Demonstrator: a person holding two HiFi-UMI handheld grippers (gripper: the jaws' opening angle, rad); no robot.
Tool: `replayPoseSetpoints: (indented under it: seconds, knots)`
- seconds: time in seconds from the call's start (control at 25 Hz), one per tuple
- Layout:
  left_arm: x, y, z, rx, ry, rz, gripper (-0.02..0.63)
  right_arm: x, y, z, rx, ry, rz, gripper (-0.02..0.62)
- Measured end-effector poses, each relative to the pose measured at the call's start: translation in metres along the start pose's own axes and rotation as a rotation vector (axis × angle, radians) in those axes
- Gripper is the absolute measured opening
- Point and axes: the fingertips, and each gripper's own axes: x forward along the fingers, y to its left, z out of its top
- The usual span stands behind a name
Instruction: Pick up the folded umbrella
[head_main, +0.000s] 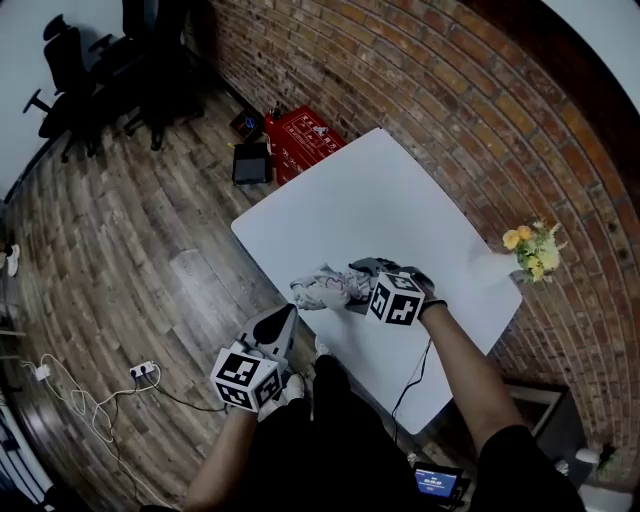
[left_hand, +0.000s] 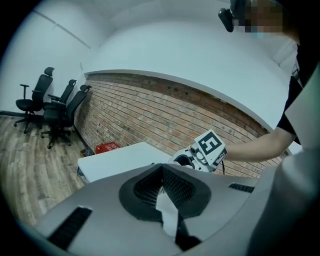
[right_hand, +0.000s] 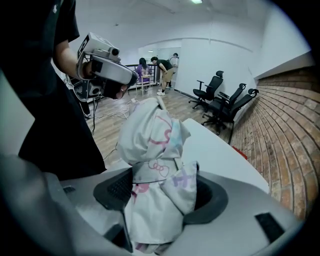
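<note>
The folded umbrella (head_main: 325, 288) is a white fabric bundle with pink and purple prints. It juts out left of my right gripper (head_main: 362, 278), just over the near part of the white table (head_main: 380, 200). In the right gripper view the umbrella (right_hand: 155, 150) fills the gap between the jaws, and the right gripper (right_hand: 160, 187) is shut on it. My left gripper (head_main: 285, 318) hangs off the table's near-left edge, apart from the umbrella. Its tips meet with nothing between them (left_hand: 161, 167). It looks across at the right gripper (left_hand: 192, 159).
A vase of yellow flowers (head_main: 535, 250) stands at the table's right edge by the brick wall. A red box (head_main: 300, 140) and a black case (head_main: 250, 160) lie on the floor beyond the table. Office chairs (head_main: 70, 60) stand far left; a power strip with cables (head_main: 140, 370) lies near left.
</note>
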Motion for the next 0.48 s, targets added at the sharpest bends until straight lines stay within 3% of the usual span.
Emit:
replayPoseSetpoints:
  seconds: [0.48]
  knots:
    - [-0.047,-0.035,0.003,0.043,-0.042,-0.088,0.014,-0.047,0.057,0.025,0.174,-0.120,-0.158,0.303]
